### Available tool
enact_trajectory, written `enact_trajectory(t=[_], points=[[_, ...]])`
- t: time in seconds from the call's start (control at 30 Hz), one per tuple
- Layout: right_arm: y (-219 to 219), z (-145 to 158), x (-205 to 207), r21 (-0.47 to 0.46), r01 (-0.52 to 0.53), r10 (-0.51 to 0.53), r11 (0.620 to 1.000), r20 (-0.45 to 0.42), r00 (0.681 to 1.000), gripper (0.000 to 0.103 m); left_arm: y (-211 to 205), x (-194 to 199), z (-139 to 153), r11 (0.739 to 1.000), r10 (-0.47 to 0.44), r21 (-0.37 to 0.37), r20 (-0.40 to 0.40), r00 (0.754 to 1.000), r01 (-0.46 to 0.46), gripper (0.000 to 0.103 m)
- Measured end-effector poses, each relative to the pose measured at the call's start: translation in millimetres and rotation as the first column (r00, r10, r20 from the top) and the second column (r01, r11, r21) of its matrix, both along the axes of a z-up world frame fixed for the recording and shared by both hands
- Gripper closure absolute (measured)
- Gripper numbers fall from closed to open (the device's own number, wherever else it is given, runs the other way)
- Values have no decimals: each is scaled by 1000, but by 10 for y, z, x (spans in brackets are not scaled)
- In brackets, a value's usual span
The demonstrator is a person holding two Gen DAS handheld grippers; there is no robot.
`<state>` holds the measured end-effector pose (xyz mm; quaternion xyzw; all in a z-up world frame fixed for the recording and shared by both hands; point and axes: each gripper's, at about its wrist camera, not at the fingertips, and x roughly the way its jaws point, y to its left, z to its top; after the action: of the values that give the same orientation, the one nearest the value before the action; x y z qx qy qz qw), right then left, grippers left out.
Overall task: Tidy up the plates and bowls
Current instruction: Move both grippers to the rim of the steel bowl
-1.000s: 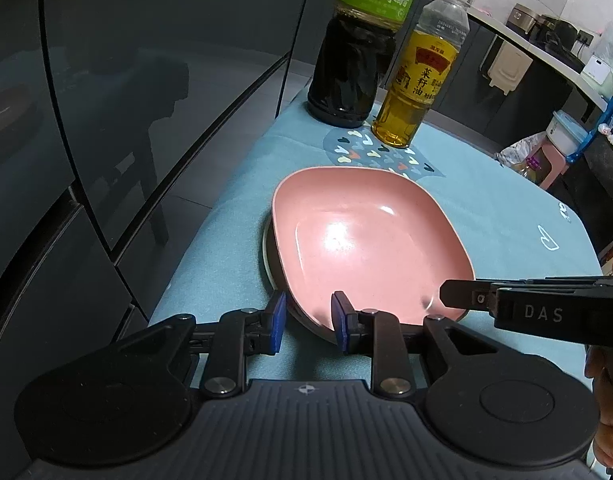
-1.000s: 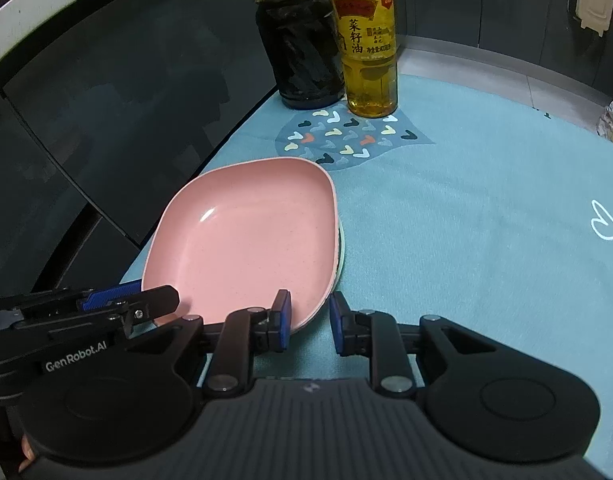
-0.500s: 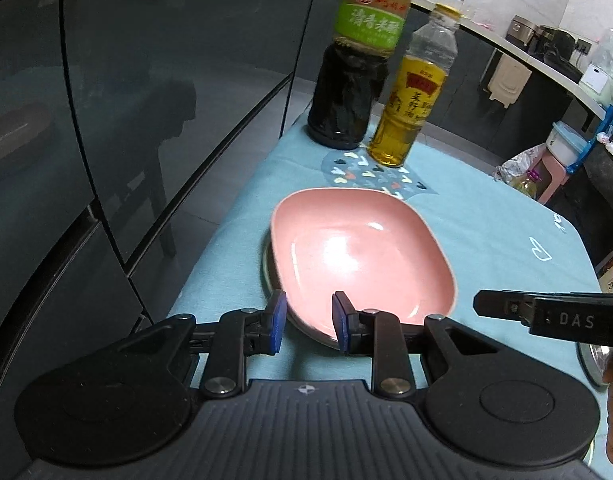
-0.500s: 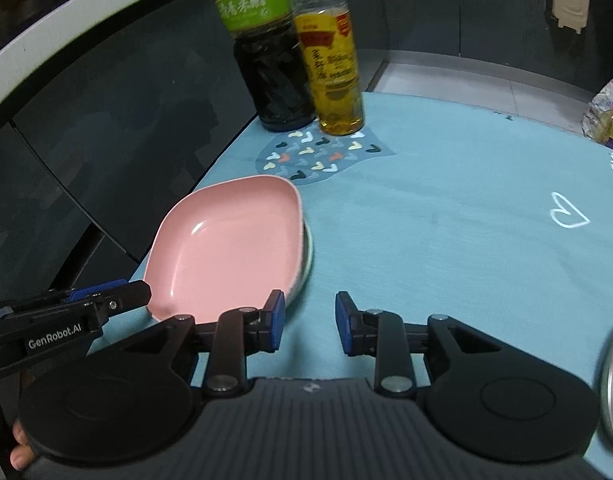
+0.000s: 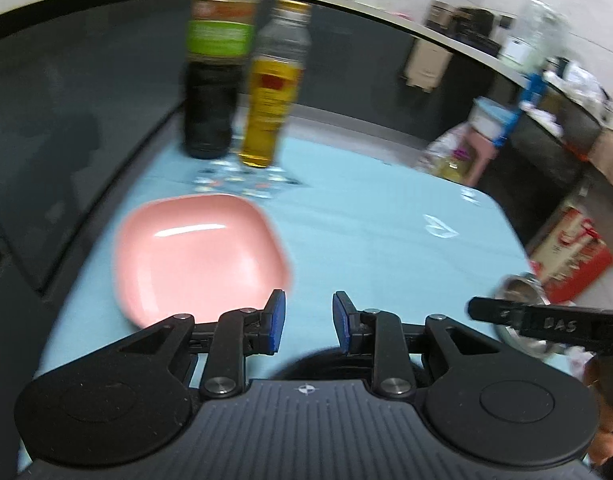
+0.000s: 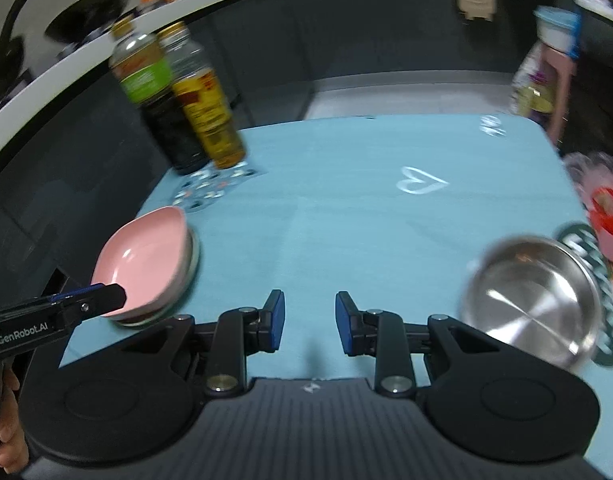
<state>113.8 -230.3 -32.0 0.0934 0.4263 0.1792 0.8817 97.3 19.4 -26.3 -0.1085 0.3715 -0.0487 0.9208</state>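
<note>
A pink square plate (image 5: 198, 252) lies on the blue tablecloth at the left, on top of another plate whose rim shows beneath it in the right wrist view (image 6: 146, 260). A steel bowl (image 6: 534, 292) stands at the right on a dark patterned mat; its rim shows in the left wrist view (image 5: 522, 292). My left gripper (image 5: 304, 322) is open and empty, above the cloth just right of the pink plate. My right gripper (image 6: 305, 322) is open and empty over bare cloth between plate and bowl.
A dark sauce bottle (image 5: 214, 76) and a yellow oil bottle (image 5: 272, 96) stand at the table's far left corner. A dark cabinet runs along the left edge. A red box (image 5: 570, 256) sits off the table's right side. The tablecloth (image 6: 346, 216) stretches between plates and bowl.
Both grippers have pulled back and up from the pink plate and swung right. The steel bowl has come into view. Both views are now blurred by motion.
</note>
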Motion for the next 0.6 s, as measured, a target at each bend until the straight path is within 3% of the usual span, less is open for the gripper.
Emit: enact_trajectory(t=[0.3, 0.43, 0.6], points=[[-642, -73, -203, 45, 162, -163, 986, 18, 986, 90, -853, 187, -41, 988, -155, -15, -35, 987, 155, 78], [-917, -95, -291, 44, 248, -251, 968, 66, 966, 86, -1203, 245, -34, 977, -212, -43, -38, 977, 210, 78], [-1277, -194, -339, 82, 339, -343, 937, 52, 938, 86, -1563, 302, -74, 969, -248, -17, -42, 968, 247, 78]])
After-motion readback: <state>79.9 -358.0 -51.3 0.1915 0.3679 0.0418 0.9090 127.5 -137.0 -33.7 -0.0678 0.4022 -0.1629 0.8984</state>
